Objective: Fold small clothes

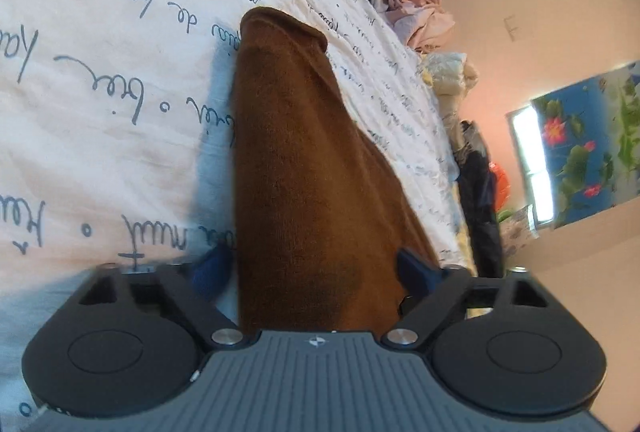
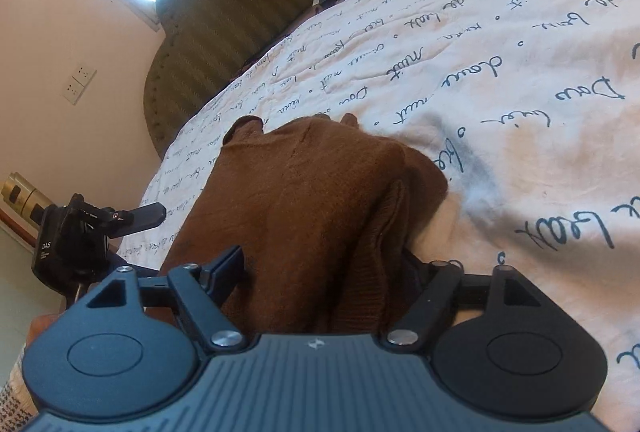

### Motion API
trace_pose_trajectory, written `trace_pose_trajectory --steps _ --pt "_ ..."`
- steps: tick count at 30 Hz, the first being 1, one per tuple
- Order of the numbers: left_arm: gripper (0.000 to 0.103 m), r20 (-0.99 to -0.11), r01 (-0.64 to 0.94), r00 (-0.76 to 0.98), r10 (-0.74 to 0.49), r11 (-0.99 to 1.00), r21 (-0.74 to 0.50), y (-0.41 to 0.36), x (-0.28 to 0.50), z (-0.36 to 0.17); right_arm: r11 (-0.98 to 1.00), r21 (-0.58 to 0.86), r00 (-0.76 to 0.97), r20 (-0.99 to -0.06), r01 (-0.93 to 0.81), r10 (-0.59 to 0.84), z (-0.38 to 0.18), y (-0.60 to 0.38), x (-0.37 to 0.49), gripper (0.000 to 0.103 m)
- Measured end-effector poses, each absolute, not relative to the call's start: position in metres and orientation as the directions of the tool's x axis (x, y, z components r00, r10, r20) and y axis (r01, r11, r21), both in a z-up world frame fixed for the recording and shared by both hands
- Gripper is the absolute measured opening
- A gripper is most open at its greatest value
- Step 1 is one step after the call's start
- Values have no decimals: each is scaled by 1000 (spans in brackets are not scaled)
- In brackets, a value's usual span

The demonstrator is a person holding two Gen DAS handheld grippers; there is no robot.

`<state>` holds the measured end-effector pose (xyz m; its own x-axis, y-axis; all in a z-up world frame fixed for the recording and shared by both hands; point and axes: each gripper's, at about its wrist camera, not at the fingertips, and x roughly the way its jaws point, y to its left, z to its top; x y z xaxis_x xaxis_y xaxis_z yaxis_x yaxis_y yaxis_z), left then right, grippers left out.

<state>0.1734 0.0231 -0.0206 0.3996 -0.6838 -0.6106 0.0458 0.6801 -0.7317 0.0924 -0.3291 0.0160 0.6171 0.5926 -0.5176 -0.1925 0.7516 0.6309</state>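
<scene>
Brown garment (image 1: 304, 160) on lettered bedcover (image 1: 120, 72): left tongs (image 1: 316, 272) and right tongs (image 2: 324, 268) each apparently clenched on its near edge.

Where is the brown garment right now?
The brown garment lies on the script-printed bedspread, filling the centre of both wrist views, with its near edge between the fingers of the left gripper and the right gripper.
</scene>
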Motion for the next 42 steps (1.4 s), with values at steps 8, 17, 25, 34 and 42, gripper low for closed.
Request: trace_pose_trajectory --steps 8,17,25,34,42 --pt "29 -744 231 565 -358 934 -274 -32 134 26 858 453 629 -600 -241 494 43 -283 89 31" --pt "27 -662 270 714 -228 962 -40 -36 80 97 846 421 664 -534 -328 524 107 -236 64 31" --pt "29 -690 188 693 -210 976 -109 35 80 121 810 443 646 -498 -384 579 123 -198 74 31" --pt "83 -721 33 637 -273 944 -328 103 93 25 853 473 635 -595 -219 493 31 -217 103 72" --pt "103 -634 58 589 -502 808 -586 117 27 27 787 560 617 -531 -258 580 36 -271 59 83"
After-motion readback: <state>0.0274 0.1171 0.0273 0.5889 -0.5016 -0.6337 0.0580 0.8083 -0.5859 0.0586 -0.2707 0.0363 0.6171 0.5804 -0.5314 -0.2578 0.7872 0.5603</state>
